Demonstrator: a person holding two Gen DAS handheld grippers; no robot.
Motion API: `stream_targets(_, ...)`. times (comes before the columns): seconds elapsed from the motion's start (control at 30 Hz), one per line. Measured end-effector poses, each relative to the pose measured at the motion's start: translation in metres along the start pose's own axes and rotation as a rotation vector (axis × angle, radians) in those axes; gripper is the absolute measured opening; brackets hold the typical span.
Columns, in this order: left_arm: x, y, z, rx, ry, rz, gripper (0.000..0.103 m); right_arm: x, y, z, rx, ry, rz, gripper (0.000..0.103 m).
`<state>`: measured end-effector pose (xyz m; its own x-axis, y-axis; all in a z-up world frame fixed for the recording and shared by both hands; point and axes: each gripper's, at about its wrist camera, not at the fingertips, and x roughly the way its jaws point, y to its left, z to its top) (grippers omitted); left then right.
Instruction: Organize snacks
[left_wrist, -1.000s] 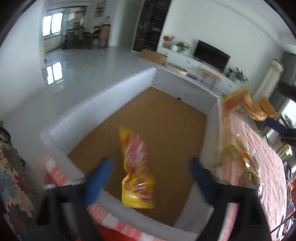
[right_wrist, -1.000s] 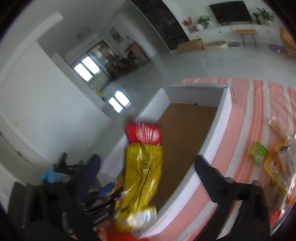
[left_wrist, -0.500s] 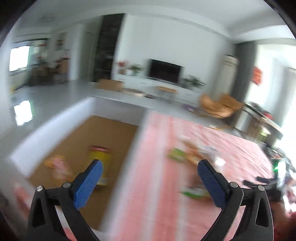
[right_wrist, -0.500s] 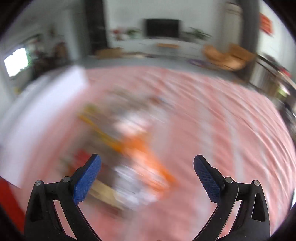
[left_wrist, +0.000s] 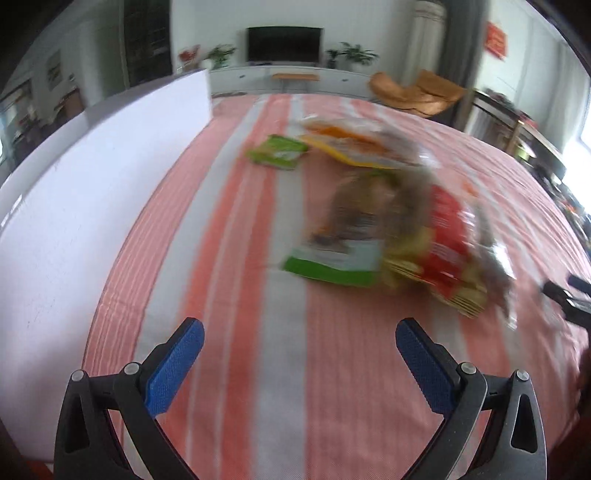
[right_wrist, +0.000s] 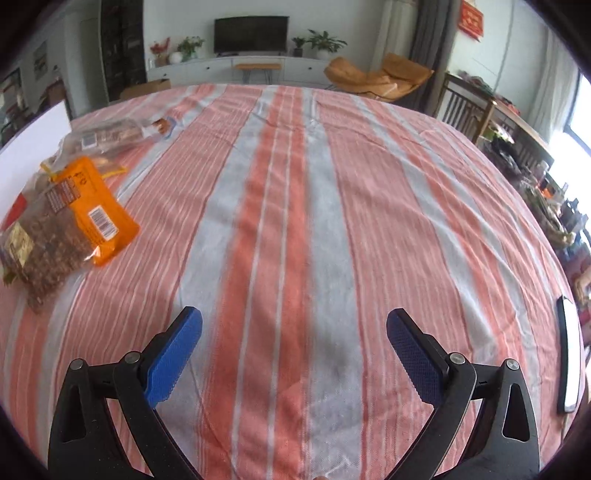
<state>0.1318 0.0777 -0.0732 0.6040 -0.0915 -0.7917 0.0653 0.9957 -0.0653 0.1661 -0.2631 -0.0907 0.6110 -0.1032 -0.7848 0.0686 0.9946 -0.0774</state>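
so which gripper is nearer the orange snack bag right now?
Left, probably. The left gripper points at the snack pile, with the orange snack bag at its far end. The right gripper faces bare tablecloth, the bag far off to its left.

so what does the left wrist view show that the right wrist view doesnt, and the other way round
Only the left wrist view shows the white box wall at full length, a small green packet and a blurred red and yellow bag.

Only the right wrist view shows the wide bare stretch of cloth to the right and a flat dark device near the table's right edge.

Both show the striped tablecloth, an orange packet, the television on the far wall, and each camera's own open gripper: left gripper, right gripper.
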Motion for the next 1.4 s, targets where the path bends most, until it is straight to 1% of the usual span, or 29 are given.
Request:
stream_targets(0.1,0.016,0.009,0.005,-0.026,0.019,0.026,0.102,0.009,0.003,0.005,0.022,0.012,0.028,0.102)
stream_targets(0.2,0.022,0.009,0.010,-0.012,0.033,0.051,0.102,0.014,-0.004,0.002,0.067,0.028,0.075,0.103)
stream_targets(0.3,0.022,0.007,0.008,0.018,0.039,0.070,0.103,0.013,0.000,0.000,0.058,0.028,0.067,0.103)
stream_targets(1.4,0.020,0.009,0.007,0.019,0.035,0.066,0.103,0.012,0.000,-0.001,0.060,0.031,0.067,0.103)
